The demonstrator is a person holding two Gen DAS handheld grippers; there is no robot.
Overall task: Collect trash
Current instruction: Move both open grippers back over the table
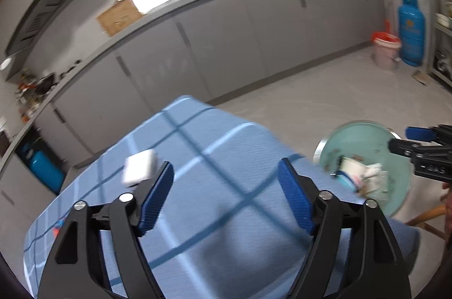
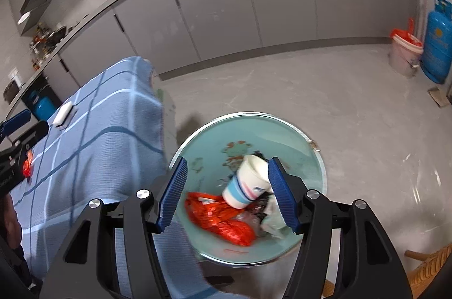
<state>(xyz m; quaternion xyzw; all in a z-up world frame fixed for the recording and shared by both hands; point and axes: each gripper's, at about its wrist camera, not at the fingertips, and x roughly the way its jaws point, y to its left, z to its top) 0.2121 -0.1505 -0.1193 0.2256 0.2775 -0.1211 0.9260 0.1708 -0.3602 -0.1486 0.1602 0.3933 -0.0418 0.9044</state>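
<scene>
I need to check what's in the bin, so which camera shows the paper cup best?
The right wrist view: the paper cup lies on its side in the teal bin, seen from above between the open right gripper fingers. The left wrist view catches the paper cup only small and blurred near the frame's right edge.

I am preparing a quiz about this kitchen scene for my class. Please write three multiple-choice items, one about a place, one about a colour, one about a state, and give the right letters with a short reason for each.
1. Where is the paper cup?
A. on the table
B. in the green bin
C. on the counter

2. What colour is the crumpled wrapper in the bin?
A. red
B. yellow
C. black

3. How is the right gripper?
A. shut on the cup
B. shut, empty
C. open, holding nothing

Answers:
1 B: the cup lies on its side among the trash in the bin.
2 A: it is bright red beside the cup.
3 C: its blue pads stand apart above the bin.
</scene>
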